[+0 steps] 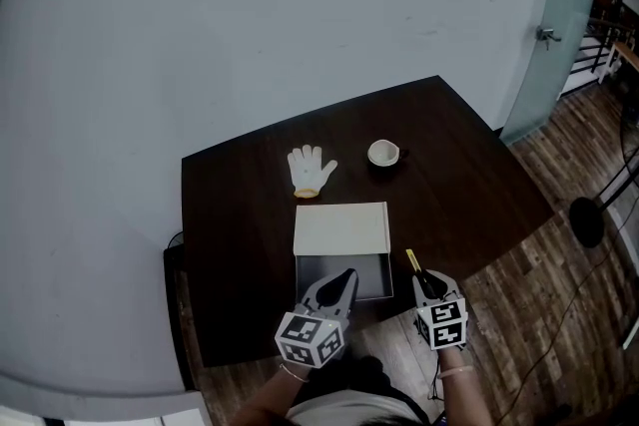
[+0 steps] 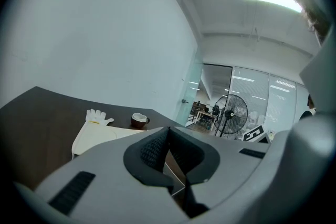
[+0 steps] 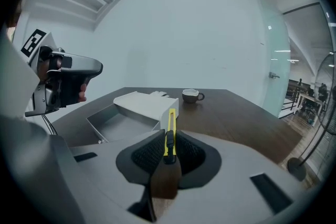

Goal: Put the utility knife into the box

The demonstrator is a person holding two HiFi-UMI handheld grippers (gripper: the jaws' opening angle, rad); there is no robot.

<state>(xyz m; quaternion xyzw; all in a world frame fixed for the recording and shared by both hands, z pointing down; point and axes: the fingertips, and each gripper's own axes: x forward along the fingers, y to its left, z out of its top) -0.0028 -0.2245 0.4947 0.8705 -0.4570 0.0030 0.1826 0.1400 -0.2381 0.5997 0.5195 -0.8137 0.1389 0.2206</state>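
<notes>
Jaws of the right gripper (image 3: 168, 150) are clamped on the utility knife (image 3: 170, 124), pinching it by its dark rear end. Most of the yellow body sticks out ahead of the pads, unsupported. The left gripper's (image 2: 167, 140) jaws are pressed together with nothing between them.

The main risk, as I judge it, is that narrow hold. With so much of the knife past the jaws, a tilt or a knock could make it pivot or slip out before it is over the box (image 3: 122, 126). The protruding tip could also catch the tray's near wall, or the pale lid (image 3: 144, 103) standing at its far side. The left gripper hangs by the tray's near edge and could crowd the approach.

From the right jaws, the knife points straight ahead and clear of the table. The open tray lies ahead and to their left, below the knife's tip.
</notes>
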